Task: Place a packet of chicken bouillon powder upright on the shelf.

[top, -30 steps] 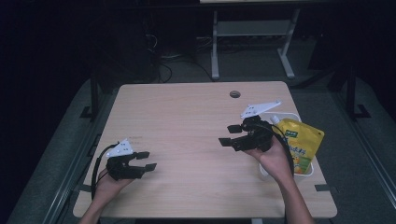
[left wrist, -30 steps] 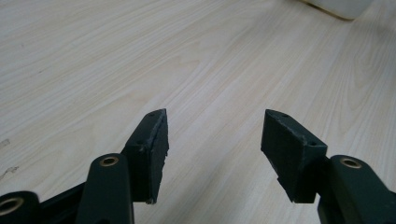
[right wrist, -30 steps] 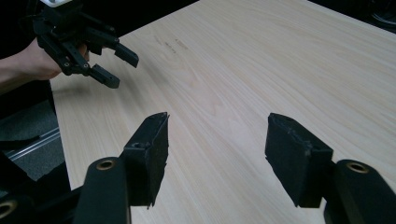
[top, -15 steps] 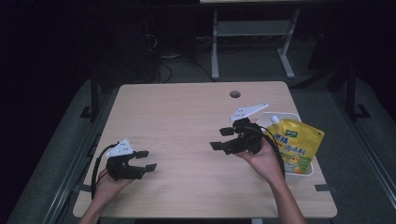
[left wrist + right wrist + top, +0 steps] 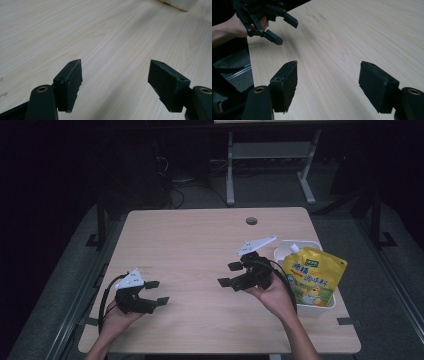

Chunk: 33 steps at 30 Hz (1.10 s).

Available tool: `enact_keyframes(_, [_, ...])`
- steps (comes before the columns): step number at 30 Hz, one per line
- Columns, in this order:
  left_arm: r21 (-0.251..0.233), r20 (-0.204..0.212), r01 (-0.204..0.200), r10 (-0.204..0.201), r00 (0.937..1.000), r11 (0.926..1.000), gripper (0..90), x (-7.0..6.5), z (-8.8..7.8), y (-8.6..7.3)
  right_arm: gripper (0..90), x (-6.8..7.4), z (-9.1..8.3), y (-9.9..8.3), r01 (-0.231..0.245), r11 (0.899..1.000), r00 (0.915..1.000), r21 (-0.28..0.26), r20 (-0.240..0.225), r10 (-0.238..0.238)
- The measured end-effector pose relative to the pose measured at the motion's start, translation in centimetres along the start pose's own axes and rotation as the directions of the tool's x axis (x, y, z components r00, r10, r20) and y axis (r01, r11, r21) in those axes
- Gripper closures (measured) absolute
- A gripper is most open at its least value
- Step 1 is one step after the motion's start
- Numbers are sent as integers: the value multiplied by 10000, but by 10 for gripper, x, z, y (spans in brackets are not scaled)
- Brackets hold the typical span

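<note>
Both jaws spread, empty — left gripper (image 5: 156, 292) low near table's (image 5: 200, 245) front-left; right gripper (image 5: 229, 274) mid-table. Yellow spouted pouch (image 5: 311, 276) lies in white bin (image 5: 317, 304), right edge. Likely next: approach pouch squarely, grip below spout.

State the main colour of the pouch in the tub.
Yellow pouch, clearest in the high view.

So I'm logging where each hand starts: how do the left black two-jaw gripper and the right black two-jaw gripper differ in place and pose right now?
The left black two-jaw gripper sits low by the wooden table's near left corner; the right black two-jaw gripper is near the middle, beside the white bin holding a yellow spouted pouch. The left points right; the right points left, its grey plate tilted up. Both are open and hold nothing.
</note>
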<state>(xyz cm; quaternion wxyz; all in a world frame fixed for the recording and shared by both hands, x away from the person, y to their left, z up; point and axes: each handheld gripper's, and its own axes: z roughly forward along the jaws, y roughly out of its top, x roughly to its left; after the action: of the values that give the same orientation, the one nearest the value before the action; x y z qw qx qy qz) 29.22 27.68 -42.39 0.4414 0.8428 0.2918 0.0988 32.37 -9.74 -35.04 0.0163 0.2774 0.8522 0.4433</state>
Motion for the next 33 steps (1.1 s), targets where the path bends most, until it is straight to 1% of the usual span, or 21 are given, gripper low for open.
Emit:
enact_keyframes(10, [30, -19, -141, 141, 9999, 9999, 223, -3, 1, 1, 299, 4, 10, -8, -9, 9999, 9999, 123, -116, 10])
enact_keyframes(16, [18, 13, -107, 107, 9999, 9999, 219, -5, 2, 2, 296, 4, 17, -18, -100, 9996, 9997, 253, -227, 106])
enact_keyframes(22, [24, 45, -167, 167, 9999, 9999, 217, -7, 3, 2, 295, 4, 24, -29, -244, 9987, 9992, 441, -304, 258])
enact_keyframes(33, [59, 107, -186, 185, 9998, 9998, 211, -8, 5, 2, 295, 3, 31, -45, -369, 9981, 9986, 496, -365, 387])
